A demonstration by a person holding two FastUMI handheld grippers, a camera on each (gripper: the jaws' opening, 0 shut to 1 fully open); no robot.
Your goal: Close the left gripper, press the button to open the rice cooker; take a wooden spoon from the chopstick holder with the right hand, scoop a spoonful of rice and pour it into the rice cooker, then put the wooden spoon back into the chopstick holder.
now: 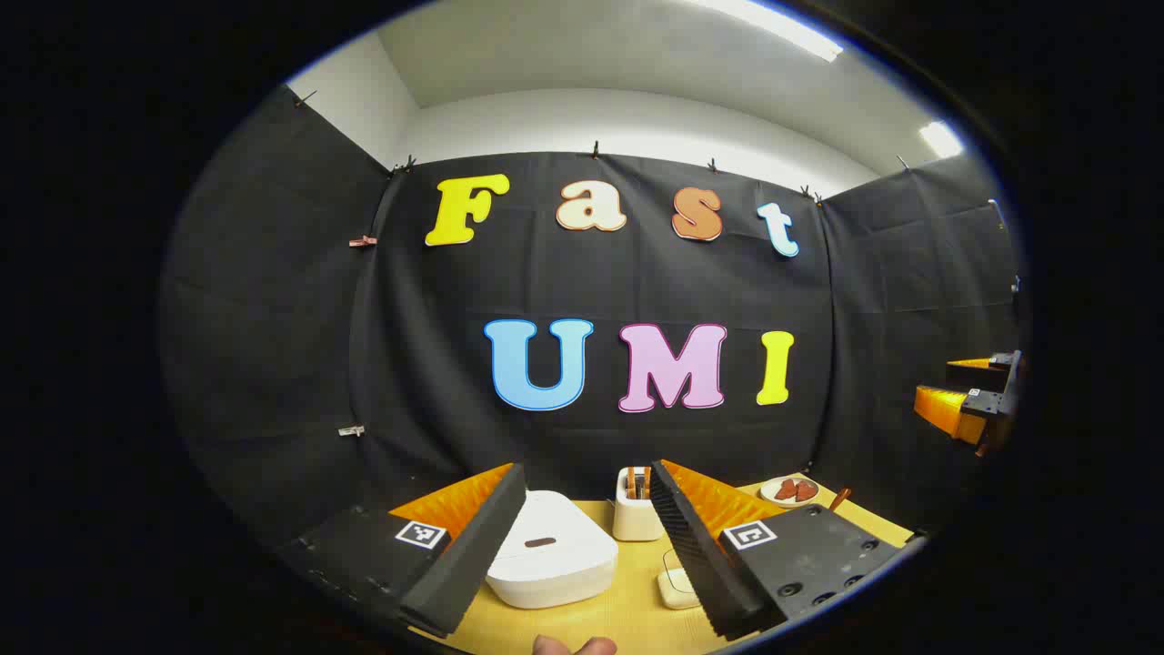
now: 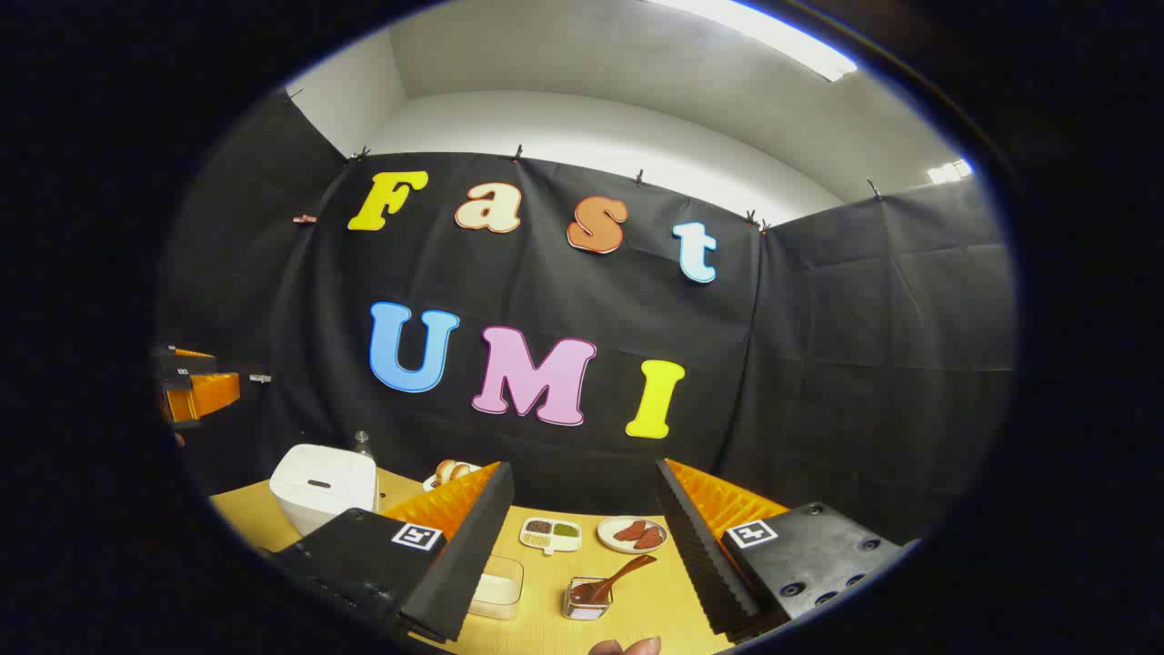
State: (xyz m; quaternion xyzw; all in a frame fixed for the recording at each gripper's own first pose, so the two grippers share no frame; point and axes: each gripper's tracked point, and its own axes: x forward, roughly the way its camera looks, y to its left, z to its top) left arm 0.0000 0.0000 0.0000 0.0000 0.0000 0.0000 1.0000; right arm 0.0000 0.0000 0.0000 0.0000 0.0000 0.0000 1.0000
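Observation:
The white rice cooker (image 1: 550,559) stands with its lid down, low between the fingers of my left gripper (image 1: 589,482), which is open and holds nothing. Just right of it is the white chopstick holder (image 1: 637,518), with brown wooden handles (image 1: 635,482) sticking up. In the right gripper view the rice cooker (image 2: 323,487) sits at the left of the table. My right gripper (image 2: 582,468) is open and empty, above a clear box of white rice (image 2: 498,587). Each gripper hovers above the table's near edge, apart from everything.
On the yellow table (image 2: 546,619) are a small glass jar with a wooden spoon (image 2: 596,591), a divided dish (image 2: 550,534), a plate of red slices (image 2: 634,534), a plate of buns (image 2: 450,471) and a bottle (image 2: 364,444). Black cloth walls close in the back and sides.

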